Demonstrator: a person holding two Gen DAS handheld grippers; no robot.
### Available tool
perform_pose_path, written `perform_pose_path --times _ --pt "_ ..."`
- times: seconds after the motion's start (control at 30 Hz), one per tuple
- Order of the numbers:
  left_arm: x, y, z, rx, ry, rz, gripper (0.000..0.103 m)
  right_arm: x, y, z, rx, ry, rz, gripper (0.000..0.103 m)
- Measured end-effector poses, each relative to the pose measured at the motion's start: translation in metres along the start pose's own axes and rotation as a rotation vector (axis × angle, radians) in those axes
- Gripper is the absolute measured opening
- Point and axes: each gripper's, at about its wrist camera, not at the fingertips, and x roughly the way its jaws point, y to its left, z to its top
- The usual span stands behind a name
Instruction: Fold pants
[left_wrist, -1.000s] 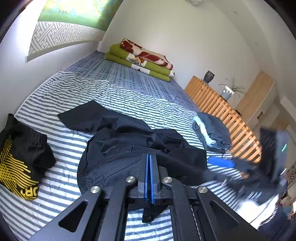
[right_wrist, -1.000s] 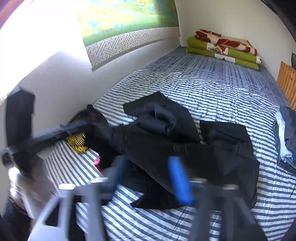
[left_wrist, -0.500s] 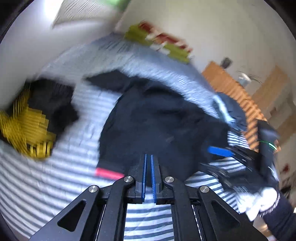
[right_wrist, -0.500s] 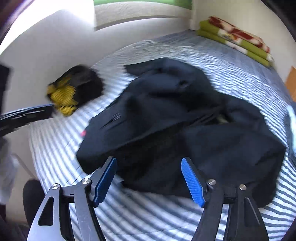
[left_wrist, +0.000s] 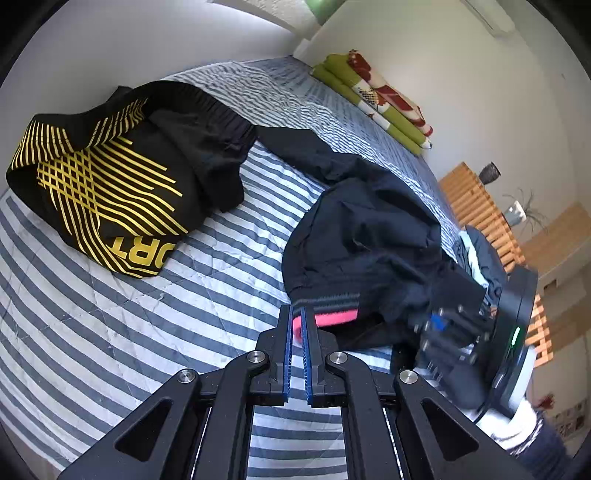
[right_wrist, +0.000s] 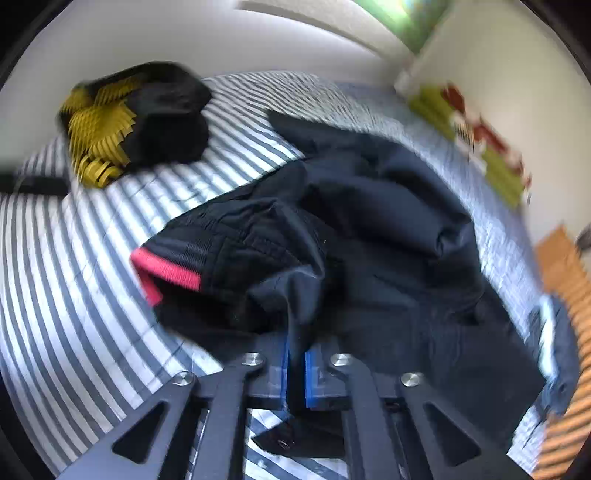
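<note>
Both hand-held grippers, left (left_wrist: 296, 325) and right (right_wrist: 296, 354), clenched the limp, light pants (left_wrist: 369, 229) at the waistband (left_wrist: 332, 314); the right's jaws had just closed.

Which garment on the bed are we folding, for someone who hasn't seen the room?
On the striped bed lie several garments. Ours is the crumpled dark pants in the middle, both grippers clamped on the near edge. Unlike the yellow-lined black shorts beside it, it has a pink waistband trim.

Black shorts with yellow stripes (left_wrist: 110, 184) up-left of the left gripper on striped bedsheet (left_wrist: 129, 332). Folded green-red blanket (left_wrist: 380, 99) far ahead. Grey folded clothes (left_wrist: 480, 254), wooden slatted frame (left_wrist: 476, 199) to the right.
</note>
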Motion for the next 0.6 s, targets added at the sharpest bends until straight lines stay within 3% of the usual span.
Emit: perform_pose_path --times 0.13,0.3,0.47,0.6 --pt "-0.002 -0.009 -0.002 0.036 -0.018 0.008 0.004 -0.036 -0.033 0.018 0.139 -0.068 0.091 0.005" --pt "-0.009 -0.009 0.001 0.003 -0.043 -0.053 0.004 -0.108 -0.063 0.058 0.219 -0.173 0.155 0.005" --pt "-0.040 -0.020 0.008 0.024 -0.103 -0.090 0.004 -0.190 -0.080 0.100 0.257 -0.306 0.215 0.005" --pt "-0.070 -0.033 0.019 0.054 -0.150 -0.112 0.004 -0.262 -0.104 0.109 0.322 -0.430 0.283 0.005"
